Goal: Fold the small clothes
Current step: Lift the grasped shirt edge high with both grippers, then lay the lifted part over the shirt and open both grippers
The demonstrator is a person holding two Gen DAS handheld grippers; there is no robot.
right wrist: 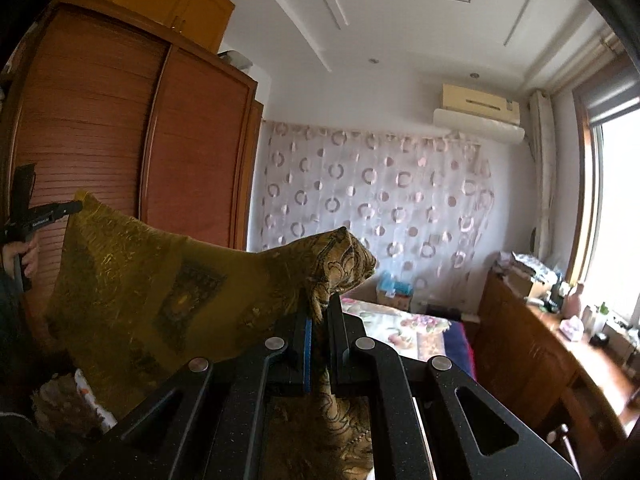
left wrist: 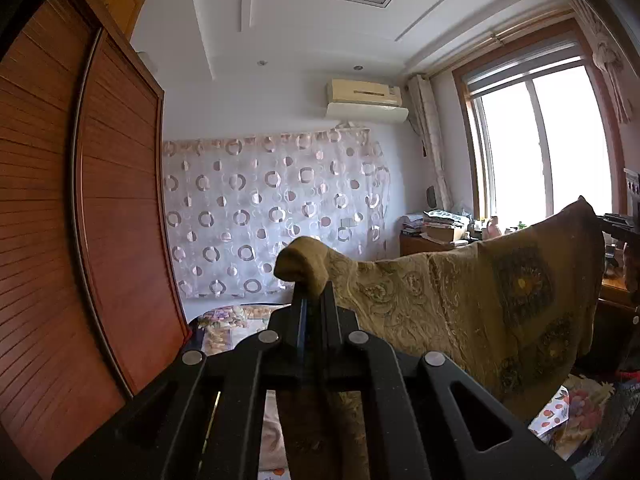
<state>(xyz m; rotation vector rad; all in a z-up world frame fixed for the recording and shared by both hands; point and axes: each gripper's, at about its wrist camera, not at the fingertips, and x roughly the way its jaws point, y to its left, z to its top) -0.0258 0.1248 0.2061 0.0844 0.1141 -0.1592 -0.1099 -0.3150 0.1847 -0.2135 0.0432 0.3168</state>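
An olive-gold patterned cloth (left wrist: 460, 300) hangs in the air, stretched between both grippers. My left gripper (left wrist: 314, 292) is shut on one top corner, which bunches over its fingertips. In the left wrist view, the right gripper (left wrist: 604, 220) pinches the opposite corner at the right edge. In the right wrist view my right gripper (right wrist: 322, 308) is shut on its corner of the cloth (right wrist: 160, 280). The fabric sags leftward to the left gripper (right wrist: 76, 206), which a hand (right wrist: 24, 256) holds. The cloth's lower edge is hidden behind the gripper bodies.
A tall wooden wardrobe (left wrist: 100, 220) stands close on the left. A bed with a floral sheet (right wrist: 400, 332) lies below and ahead. A circle-patterned curtain (left wrist: 272, 212) covers the far wall. A cluttered wooden desk (right wrist: 540, 344) runs under the window (left wrist: 540, 144).
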